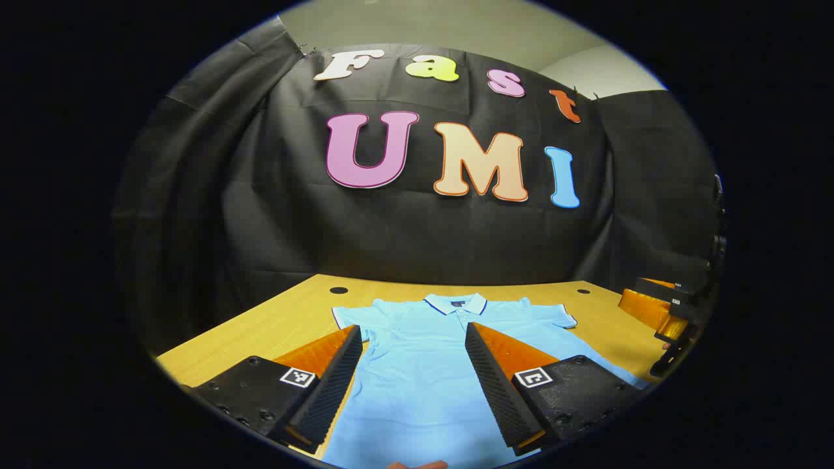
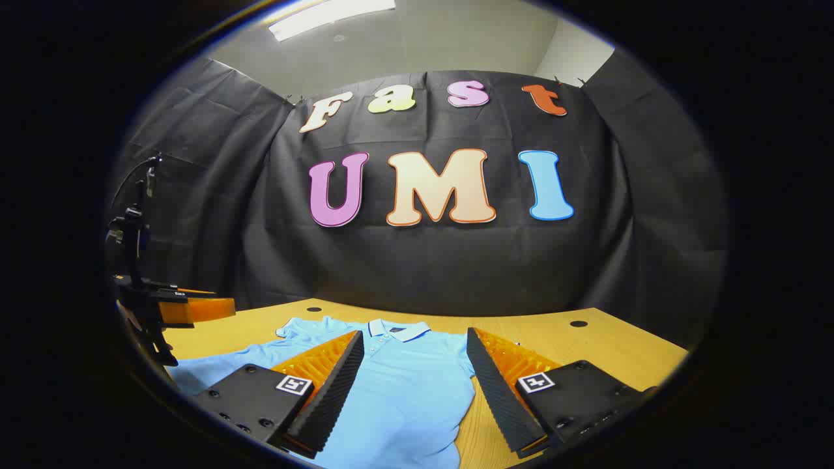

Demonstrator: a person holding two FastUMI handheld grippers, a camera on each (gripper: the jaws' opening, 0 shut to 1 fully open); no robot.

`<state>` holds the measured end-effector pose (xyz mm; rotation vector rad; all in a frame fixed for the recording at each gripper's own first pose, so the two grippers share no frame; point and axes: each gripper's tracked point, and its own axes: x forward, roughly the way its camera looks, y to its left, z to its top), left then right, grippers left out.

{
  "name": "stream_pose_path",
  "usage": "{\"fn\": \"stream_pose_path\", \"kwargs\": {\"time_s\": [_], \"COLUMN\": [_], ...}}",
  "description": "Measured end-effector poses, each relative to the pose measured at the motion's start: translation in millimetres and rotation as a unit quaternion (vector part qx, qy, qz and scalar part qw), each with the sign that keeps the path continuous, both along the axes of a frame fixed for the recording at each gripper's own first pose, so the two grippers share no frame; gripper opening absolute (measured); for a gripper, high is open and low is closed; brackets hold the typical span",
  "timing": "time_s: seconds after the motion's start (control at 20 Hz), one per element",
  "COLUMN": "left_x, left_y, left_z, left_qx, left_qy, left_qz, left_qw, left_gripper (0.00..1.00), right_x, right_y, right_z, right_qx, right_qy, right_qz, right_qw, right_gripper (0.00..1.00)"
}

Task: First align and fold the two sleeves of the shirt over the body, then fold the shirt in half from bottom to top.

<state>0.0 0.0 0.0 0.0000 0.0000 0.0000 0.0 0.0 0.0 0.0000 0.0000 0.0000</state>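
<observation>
A light blue polo shirt (image 1: 423, 365) lies flat, collar toward the far edge of the wooden worktop (image 1: 287, 319). Left gripper (image 1: 414, 384) and right gripper (image 2: 414, 391) hover spread wide, empty. The cloth looks soft, limp; sleeve hems seem the likeliest holds.

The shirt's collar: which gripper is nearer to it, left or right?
Hard to tell; roughly equal. The left gripper hovers open over the shirt body, facing the collar. The right gripper, also open, straddles the shirt's edge, collar just ahead.
</observation>
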Motion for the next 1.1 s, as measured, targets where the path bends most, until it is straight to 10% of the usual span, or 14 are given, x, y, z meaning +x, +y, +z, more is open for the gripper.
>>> {"fn": "stream_pose_path", "kwargs": {"time_s": [1.1], "left_x": [2], "left_y": [1], "left_z": [-6], "left_qx": [-0.001], "left_qy": [0.015], "left_qz": [0.004], "left_qw": [1.0], "left_gripper": [0.95], "right_x": [8], "right_y": [-11], "right_z": [-26], "right_qx": [-0.012], "right_qy": [0.048], "right_qz": [-0.006], "right_qw": [0.999], "right_gripper": [0.99]}}
